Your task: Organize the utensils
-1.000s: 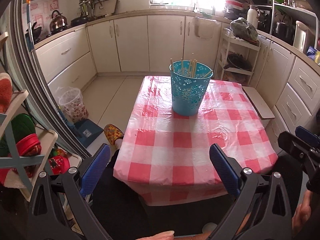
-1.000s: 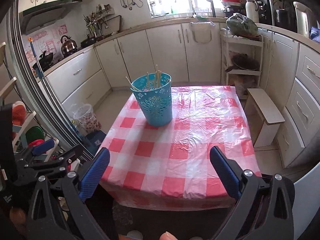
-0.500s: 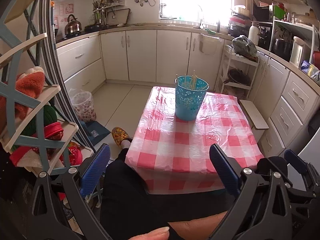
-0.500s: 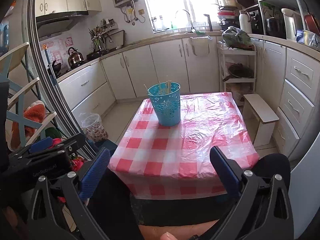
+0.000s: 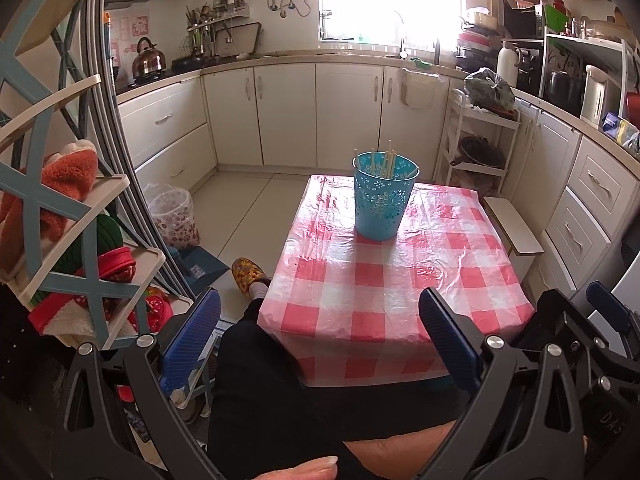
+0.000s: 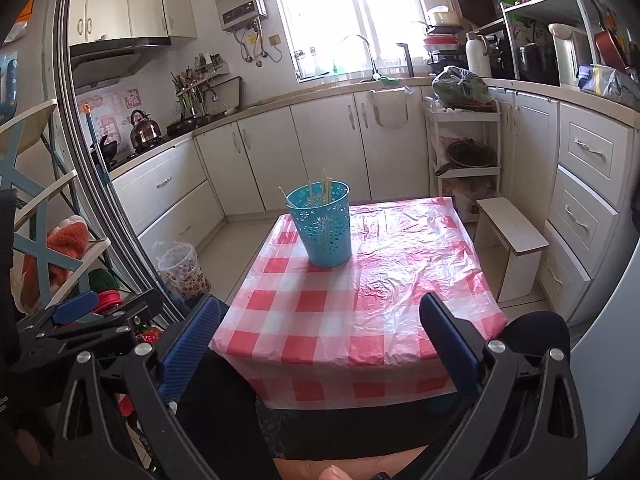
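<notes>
Blue holder (image 5: 383, 200) with upright chopsticks (image 5: 387, 163), far end of table (image 5: 384, 292), dead ahead of left tool (image 5: 320, 344) and right tool (image 6: 320, 346), both wide open, empty, equally distant.

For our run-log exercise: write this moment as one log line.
left claw: open, empty | right claw: open, empty | chopsticks: in basket | basket: upright on table | both claws short of table

No lettering anywhere in either view is sharp enough to be read.
</notes>
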Motion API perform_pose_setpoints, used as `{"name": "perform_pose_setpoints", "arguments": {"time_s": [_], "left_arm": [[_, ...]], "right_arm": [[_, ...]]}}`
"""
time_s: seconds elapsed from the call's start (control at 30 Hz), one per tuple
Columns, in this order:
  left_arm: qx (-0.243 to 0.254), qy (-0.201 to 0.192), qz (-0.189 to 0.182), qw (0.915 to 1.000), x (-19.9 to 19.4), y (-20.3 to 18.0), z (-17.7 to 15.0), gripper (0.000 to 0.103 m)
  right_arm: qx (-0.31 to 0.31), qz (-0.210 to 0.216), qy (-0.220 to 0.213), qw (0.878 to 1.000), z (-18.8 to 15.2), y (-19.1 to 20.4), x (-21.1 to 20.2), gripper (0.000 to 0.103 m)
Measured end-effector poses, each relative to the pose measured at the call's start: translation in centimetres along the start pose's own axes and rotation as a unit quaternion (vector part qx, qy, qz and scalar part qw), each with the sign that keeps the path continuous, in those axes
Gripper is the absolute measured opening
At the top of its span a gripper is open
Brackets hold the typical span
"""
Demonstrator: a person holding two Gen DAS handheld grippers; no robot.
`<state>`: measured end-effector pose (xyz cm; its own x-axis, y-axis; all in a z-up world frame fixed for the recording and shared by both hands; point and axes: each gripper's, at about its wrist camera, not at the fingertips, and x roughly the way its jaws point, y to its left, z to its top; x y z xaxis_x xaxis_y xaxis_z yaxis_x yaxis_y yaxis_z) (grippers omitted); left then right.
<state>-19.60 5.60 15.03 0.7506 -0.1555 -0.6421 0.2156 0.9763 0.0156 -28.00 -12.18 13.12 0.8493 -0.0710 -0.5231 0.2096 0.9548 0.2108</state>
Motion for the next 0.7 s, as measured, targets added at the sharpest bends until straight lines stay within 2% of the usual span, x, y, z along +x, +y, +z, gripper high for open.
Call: {"name": "perform_pose_setpoints", "arguments": {"time_s": [0.7], "left_arm": [[-0.002,0.002,0.005,1.0000,0.18,0.21,-0.31,0.095]], "right_arm": [[-0.010,-0.001,-0.010,1.000,-0.16,0.81,-0.54,0.096]]}}
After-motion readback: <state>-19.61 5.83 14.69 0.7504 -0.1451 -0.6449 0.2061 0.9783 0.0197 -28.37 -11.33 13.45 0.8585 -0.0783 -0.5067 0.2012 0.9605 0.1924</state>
